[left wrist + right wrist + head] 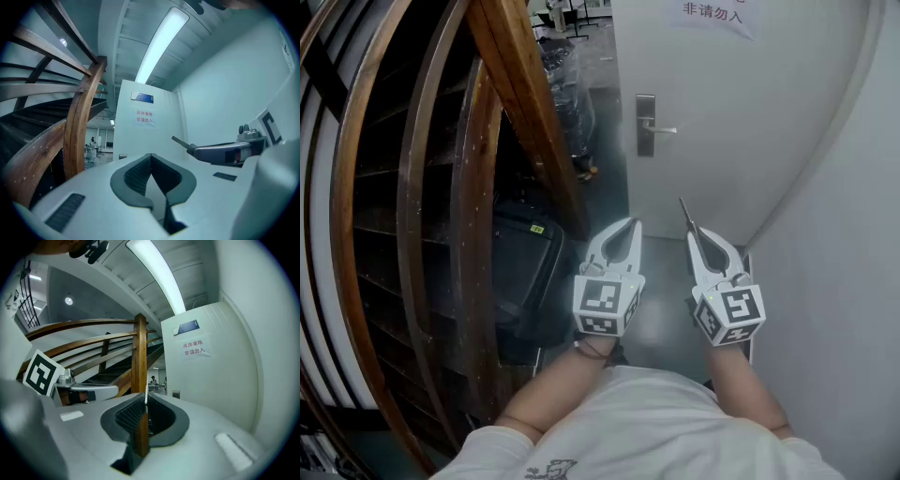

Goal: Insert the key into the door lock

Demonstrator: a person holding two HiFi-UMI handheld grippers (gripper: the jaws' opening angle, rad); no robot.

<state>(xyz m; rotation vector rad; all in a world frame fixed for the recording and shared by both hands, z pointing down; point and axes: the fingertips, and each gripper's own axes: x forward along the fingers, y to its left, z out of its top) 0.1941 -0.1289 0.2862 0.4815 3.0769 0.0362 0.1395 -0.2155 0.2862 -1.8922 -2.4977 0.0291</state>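
Note:
A white door (750, 112) stands ahead, with a metal lock plate and lever handle (646, 124) on its left side. My right gripper (695, 234) is shut on a key (685, 213) whose thin blade sticks out past the jaw tips toward the door, well short of the lock. In the right gripper view the key (141, 432) shows as a brown strip with a metal blade clamped between the pads, and the lock plate (176, 394) is small and far off. My left gripper (630, 223) hangs beside it, shut and empty (151, 155). The left gripper view shows the right gripper and key (179, 141).
A curved wooden stair rail (516, 94) rises on the left, with a black case (525, 262) under the stairs. A white wall (844, 281) closes in on the right. A paper notice (717, 14) hangs on the door. Plastic-wrapped goods (562, 66) lie beyond.

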